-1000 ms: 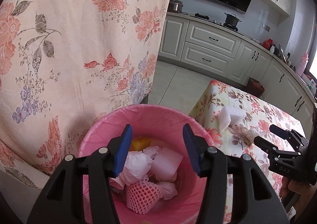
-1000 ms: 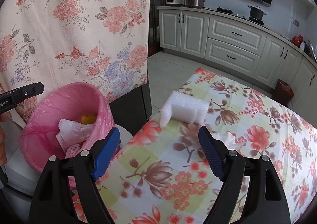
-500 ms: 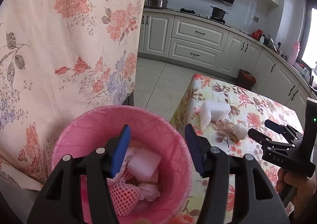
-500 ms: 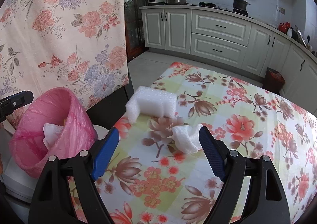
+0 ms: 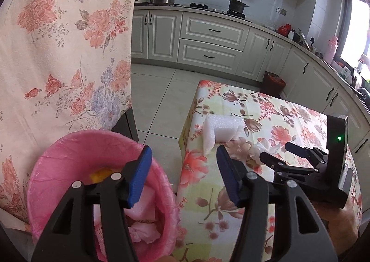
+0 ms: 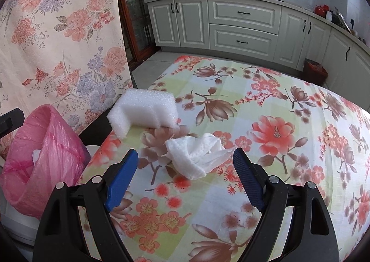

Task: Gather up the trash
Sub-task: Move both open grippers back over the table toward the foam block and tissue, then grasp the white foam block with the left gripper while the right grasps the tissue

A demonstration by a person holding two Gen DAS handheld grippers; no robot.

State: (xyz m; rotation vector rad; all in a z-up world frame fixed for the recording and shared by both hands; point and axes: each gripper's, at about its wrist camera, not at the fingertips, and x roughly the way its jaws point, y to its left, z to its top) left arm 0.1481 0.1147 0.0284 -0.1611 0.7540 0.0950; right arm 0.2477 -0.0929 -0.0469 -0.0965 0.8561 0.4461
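Jaws wide on my right gripper, framing the crumpled white tissue at 12 o'clock, ready to grab.

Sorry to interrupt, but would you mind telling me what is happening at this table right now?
A person with a gripper in each hand is clearing trash off the floral table. The right gripper, jaws open, sits around a crumpled white tissue without gripping it. A white foam block lies near the table edge. The left gripper is open and empty beside the pink-lined bin, which already holds foam and wrappers.
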